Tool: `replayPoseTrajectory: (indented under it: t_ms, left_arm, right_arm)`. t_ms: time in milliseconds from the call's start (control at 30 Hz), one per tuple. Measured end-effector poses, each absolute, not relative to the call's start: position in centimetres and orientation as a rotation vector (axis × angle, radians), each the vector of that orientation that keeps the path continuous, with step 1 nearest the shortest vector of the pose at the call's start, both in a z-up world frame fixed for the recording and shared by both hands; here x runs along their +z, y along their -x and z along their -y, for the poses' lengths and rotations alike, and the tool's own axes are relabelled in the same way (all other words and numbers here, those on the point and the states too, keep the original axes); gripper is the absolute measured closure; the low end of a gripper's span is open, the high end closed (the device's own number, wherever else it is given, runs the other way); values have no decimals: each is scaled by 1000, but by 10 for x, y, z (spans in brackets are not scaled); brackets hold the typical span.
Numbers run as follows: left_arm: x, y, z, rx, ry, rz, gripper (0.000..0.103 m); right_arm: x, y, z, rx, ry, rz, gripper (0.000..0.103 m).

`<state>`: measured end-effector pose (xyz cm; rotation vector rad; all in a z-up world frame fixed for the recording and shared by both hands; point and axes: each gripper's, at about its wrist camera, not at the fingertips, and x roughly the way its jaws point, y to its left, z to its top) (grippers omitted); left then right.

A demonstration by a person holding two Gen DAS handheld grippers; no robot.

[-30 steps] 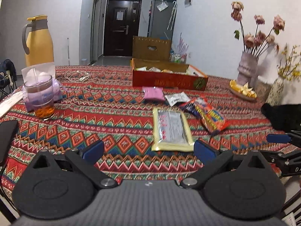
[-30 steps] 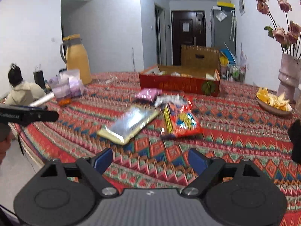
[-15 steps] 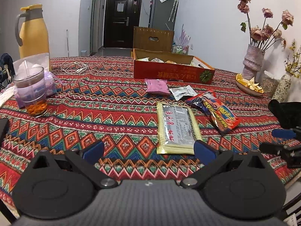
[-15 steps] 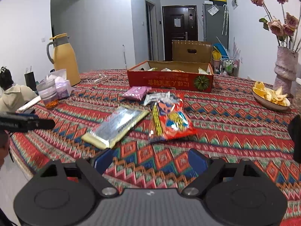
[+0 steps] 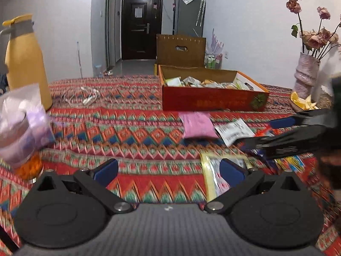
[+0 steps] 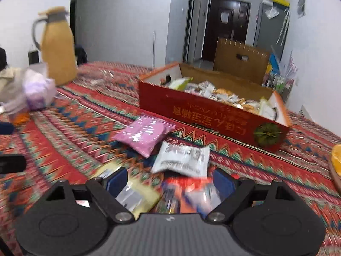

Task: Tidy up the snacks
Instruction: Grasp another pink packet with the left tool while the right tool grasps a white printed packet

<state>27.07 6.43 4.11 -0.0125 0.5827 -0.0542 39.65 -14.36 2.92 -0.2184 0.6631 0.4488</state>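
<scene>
We see the left hand-held gripper [image 5: 168,171] spread wide above the patterned worktop [image 5: 127,132], with nothing between its blue pads; its right pad hangs in front of the near end of a silver and yellow packet [image 5: 215,170], and we cannot tell whether it touches it. The right hand-held gripper [image 6: 169,180] is also spread wide and pinches nothing. Under it lie the silver and yellow packet and a red and orange snack bag [image 6: 191,189], both blurred. In the left wrist view the right hand-held gripper reaches in from the right edge, over that snack bag.

Just beyond the right hand-held gripper lies a white sachet [image 6: 183,157] with dark print, and just beside it to the left a pink pouch [image 6: 142,135], its corner near the sachet. Behind them stands an open red box [image 6: 213,115] with its brown flap raised, already holding many small packets.

On the left of the worktop stand a yellow jug [image 5: 23,64] and a clear cup [image 5: 23,140] with orange contents. A vase of faded roses [image 5: 307,76] stands at the far right.
</scene>
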Motion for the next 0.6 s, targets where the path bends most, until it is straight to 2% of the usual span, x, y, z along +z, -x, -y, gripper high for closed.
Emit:
replayPoseTrajectory:
  t_ms: [167,333,367,433,467,600]
  left_arm:
    - [44,-299,-63,-64,-31,-576,0]
    - [42,-331,-52,-50,-100,-564,0]
    - [41,-338,-50,-54,-106,-564,0]
    - [40,-352,-44,-73,-108,-572,0]
    - [38,-358,-40,-83,-108,-578,0]
    - [26,-391,-21,-117,-117,-614,0]
  right_arm:
    - [11,-461,131,424,200,-766,20]
    - [-1,-483,132,471,152,-806,29]
    - [-3,-484,134,480,140,-805,38]
    - [-5,-481,137,490,129,-783,45]
    - [-5,-480,138,492,130,-775,59]
    - [1,-480,156,468,83,-712,69]
